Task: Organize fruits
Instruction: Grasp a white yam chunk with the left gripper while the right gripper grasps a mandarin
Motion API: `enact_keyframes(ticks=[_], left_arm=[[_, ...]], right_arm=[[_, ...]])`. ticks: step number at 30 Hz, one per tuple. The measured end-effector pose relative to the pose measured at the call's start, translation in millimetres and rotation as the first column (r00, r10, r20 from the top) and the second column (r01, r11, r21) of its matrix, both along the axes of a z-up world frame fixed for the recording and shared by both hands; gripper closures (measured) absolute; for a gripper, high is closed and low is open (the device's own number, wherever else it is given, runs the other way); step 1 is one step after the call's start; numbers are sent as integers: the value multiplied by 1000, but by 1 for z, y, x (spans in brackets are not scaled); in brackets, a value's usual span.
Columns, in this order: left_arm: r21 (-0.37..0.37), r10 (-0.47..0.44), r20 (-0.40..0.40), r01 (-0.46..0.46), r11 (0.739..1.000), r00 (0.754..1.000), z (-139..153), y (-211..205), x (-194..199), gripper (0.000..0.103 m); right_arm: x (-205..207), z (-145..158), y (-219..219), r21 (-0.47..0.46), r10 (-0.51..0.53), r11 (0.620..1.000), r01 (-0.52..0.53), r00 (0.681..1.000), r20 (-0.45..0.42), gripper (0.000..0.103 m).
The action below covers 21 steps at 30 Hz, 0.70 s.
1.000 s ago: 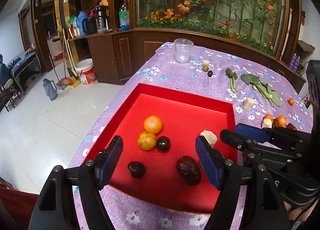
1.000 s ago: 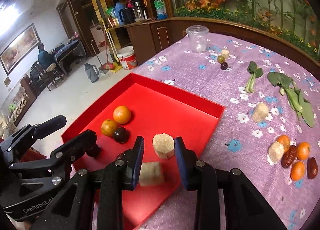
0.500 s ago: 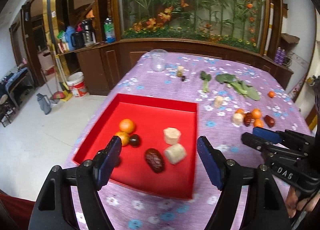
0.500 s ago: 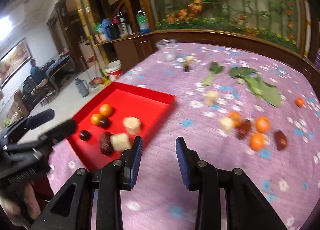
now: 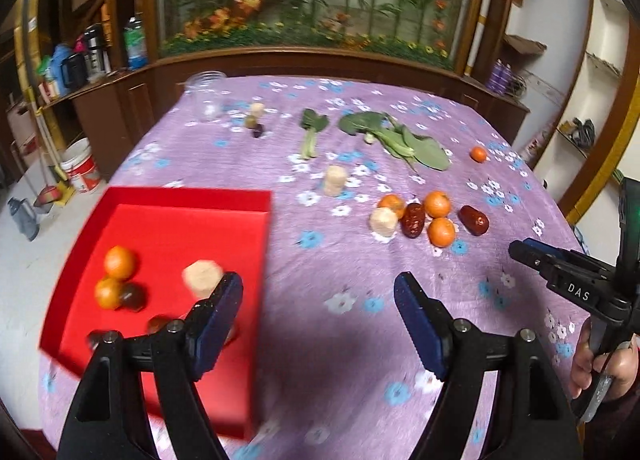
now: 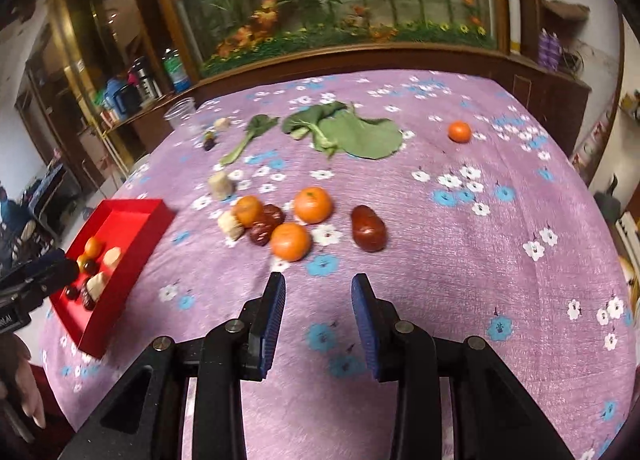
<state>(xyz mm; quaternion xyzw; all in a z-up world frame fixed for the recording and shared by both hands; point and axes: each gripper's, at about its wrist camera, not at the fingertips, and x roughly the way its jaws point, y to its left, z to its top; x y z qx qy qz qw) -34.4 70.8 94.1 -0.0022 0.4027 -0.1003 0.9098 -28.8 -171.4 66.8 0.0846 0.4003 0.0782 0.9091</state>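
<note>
My left gripper (image 5: pixel 318 316) hangs above the purple flowered cloth (image 5: pixel 344 272), jaws spread wide with nothing between them; its left finger overlaps the right edge of the red tray (image 5: pixel 192 196) at about 9 o'clock in its view. My right gripper (image 6: pixel 318 318) is level over the cloth too, blue ribbed pads parted and empty, aimed at the fruit cluster at 12 o'clock. Right there sit three glossy round tangerines (image 6: pixel 291 241), a wrinkled dark-red date (image 6: pixel 264 231) tucked between them, and a pale, rough-cut block (image 6: pixel 231 224) touching the leftmost one. A second smooth date (image 6: pixel 368 229) lies just beside the group toward 1 o'clock. One more tangerine (image 6: pixel 459 131) sits alone, well apart, far toward 1 o'clock. In the tray, from the left camera, I see two tangerines (image 5: pixel 119 262), a dark round fruit (image 5: pixel 132 296) touching the nearer one, and a faceted beige block (image 5: pixel 202 278); more dark pieces are partly hidden behind my left finger. Further back, flat green leaves (image 6: pixel 352 132) and a stalk lie limp on the cloth, another pale block (image 5: pixel 334 179) stands near them, and a clear plastic cup (image 5: pixel 206 100) stands at the far edge around 11 o'clock. Nothing stands between my right pads and the cluster. The left view is a little blurred.
</note>
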Motion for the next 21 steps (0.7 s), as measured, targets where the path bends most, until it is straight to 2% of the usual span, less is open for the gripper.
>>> enact_keyframes(ticks=[5, 10, 16, 19, 21], left_arm=[[-6, -61, -4, 61, 998, 998, -15, -28, 38, 26], [-9, -106, -36, 106, 994, 994, -37, -48, 78, 26], [-20, -154, -59, 153, 988, 986, -56, -59, 105, 26], [-33, -184, -94, 182, 983, 978, -70, -64, 115, 35], [-50, -198, -114, 193, 980, 973, -76, -67, 119, 44]], right_arm=[[24, -12, 15, 35, 48, 998, -48, 999, -16, 66], [51, -25, 38, 7, 87, 996, -87, 995, -38, 66], [71, -43, 41, -10, 88, 996, -89, 994, -65, 66], [79, -50, 40, 6, 105, 994, -105, 992, -76, 66], [80, -51, 42, 4, 110, 994, -110, 991, -74, 66]])
